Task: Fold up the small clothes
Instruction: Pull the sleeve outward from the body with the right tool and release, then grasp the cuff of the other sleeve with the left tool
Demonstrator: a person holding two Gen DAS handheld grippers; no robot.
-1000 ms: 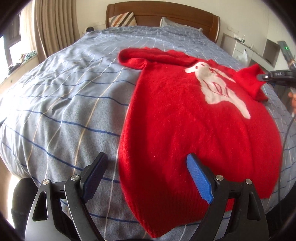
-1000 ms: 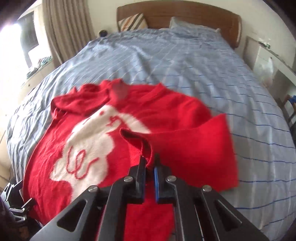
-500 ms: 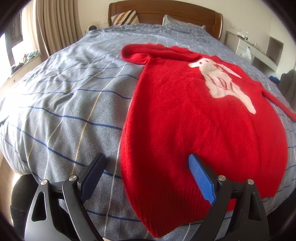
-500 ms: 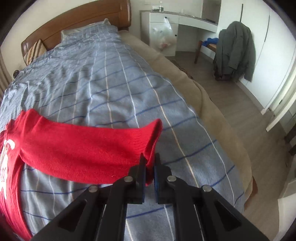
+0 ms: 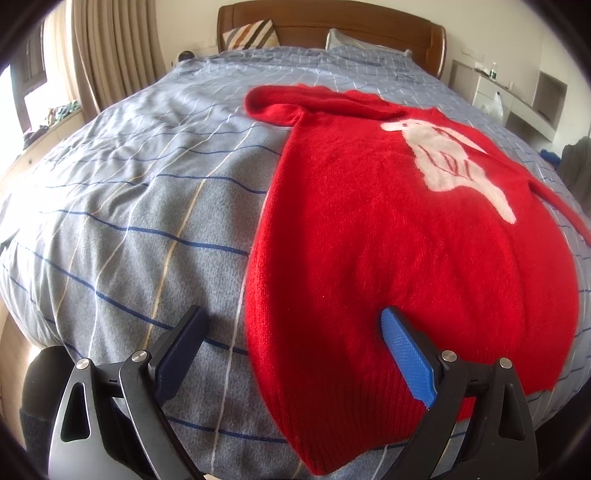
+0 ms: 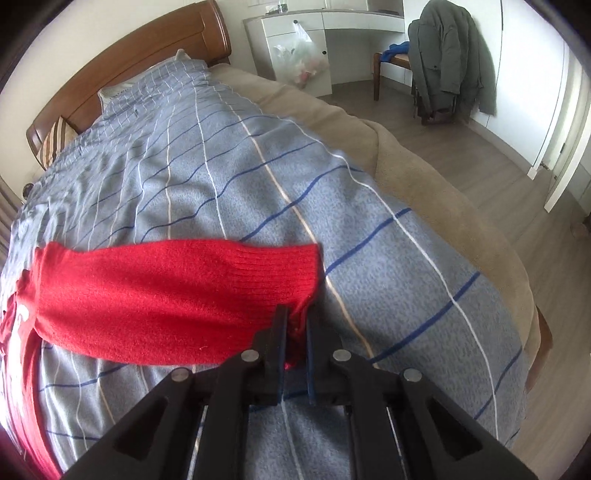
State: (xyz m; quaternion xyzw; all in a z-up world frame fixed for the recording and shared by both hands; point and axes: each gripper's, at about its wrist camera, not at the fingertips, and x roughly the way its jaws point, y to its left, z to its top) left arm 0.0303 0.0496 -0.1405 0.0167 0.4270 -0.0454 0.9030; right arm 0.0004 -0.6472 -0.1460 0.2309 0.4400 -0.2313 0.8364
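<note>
A red knit sweater with a white animal figure lies front up on the bed. Its far sleeve is bunched near the top. My left gripper is open, low over the sweater's near left hem edge, one finger on the bedspread and one over the sweater. In the right wrist view my right gripper is shut on the ribbed cuff of the sweater's sleeve, which is stretched out sideways over the bedspread.
The grey-blue checked bedspread covers a bed with a wooden headboard and pillows. The bed's right edge drops to a wood floor. A chair with a green coat and white cabinets stand beyond.
My right gripper pulled the sleeve off the sweater's front and out to the right, laying it flat across the bedspread. My left gripper stayed open and barely moved.
</note>
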